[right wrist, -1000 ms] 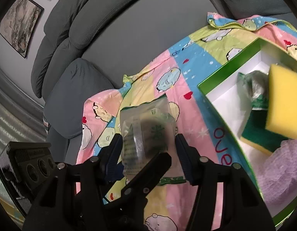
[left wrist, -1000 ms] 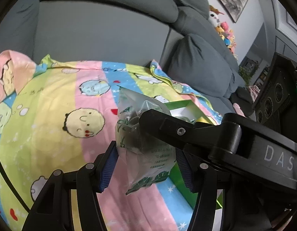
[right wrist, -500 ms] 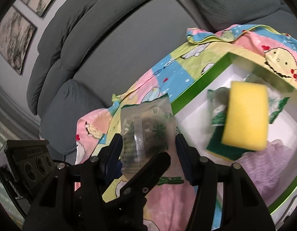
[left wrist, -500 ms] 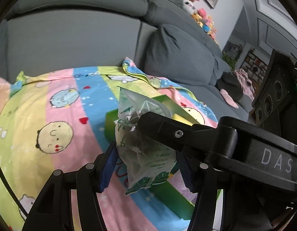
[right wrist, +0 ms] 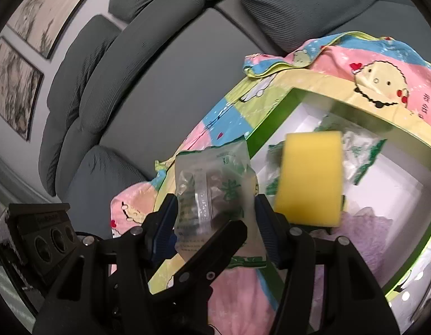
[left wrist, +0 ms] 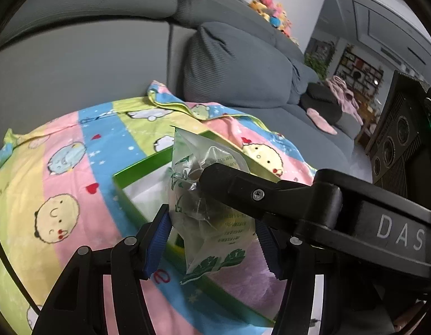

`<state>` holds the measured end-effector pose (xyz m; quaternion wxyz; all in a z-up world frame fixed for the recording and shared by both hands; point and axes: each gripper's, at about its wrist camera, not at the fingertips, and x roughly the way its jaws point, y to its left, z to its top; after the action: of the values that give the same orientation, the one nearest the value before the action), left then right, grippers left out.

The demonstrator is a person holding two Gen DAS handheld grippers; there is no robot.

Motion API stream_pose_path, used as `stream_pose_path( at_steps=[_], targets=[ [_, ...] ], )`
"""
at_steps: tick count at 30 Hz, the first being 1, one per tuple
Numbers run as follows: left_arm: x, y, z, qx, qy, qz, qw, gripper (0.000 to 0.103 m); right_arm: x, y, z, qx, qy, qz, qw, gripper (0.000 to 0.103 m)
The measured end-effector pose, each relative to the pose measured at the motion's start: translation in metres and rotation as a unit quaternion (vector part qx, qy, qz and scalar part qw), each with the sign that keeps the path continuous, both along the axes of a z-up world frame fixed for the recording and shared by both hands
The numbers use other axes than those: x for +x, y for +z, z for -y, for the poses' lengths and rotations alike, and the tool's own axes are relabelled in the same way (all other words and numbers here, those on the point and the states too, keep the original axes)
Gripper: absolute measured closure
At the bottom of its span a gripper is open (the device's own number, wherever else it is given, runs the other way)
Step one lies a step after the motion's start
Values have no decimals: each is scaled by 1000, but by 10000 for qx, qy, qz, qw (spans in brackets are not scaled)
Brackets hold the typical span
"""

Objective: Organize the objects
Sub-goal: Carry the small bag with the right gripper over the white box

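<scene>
The left tongs (left wrist: 212,234) are clamped on a see-through bag (left wrist: 209,215) with green print; the blue pads (left wrist: 159,229) press it from both sides; the bag stands up in the middle of the left picture, up in the air, in front of a green box (left wrist: 137,164).

The right tongs (right wrist: 215,223) are clamped on the same bag (right wrist: 212,178) too; it sits low in the middle of the right picture, between their blue pads (right wrist: 166,223); a black finger of the other tongs crosses the bottom of the bag.

The box (right wrist: 265,128) is white inside and open on top; it fills the right side of the right picture; in it lie a yellow sponge (right wrist: 310,178), another bag with green print (right wrist: 360,153) and a fluffy purple thing (right wrist: 363,231); the sponge looks blurry.

The box rests on a striped blanket (left wrist: 61,167) with little round faces, pink, blue, yellow and green; the blanket lies on a gray sofa (left wrist: 89,64); soft toys (left wrist: 265,2) sit on the sofa's back, at the top of the left picture.
</scene>
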<state>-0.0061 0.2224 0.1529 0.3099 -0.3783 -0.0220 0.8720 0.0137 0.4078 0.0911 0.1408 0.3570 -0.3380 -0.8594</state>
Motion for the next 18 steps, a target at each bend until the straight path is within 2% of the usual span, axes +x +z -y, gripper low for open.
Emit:
stream_pose_path(
  at_steps=[9,18],
  targets=[
    [0,-7,-41,-205,-420,51,9989,43,7,-7,-32,-4,-590,164,9981,46],
    [-3,-18,-61,-148,-739,280,9968,43,12,-15,-53,45,-983,374,9944,46]
  ],
)
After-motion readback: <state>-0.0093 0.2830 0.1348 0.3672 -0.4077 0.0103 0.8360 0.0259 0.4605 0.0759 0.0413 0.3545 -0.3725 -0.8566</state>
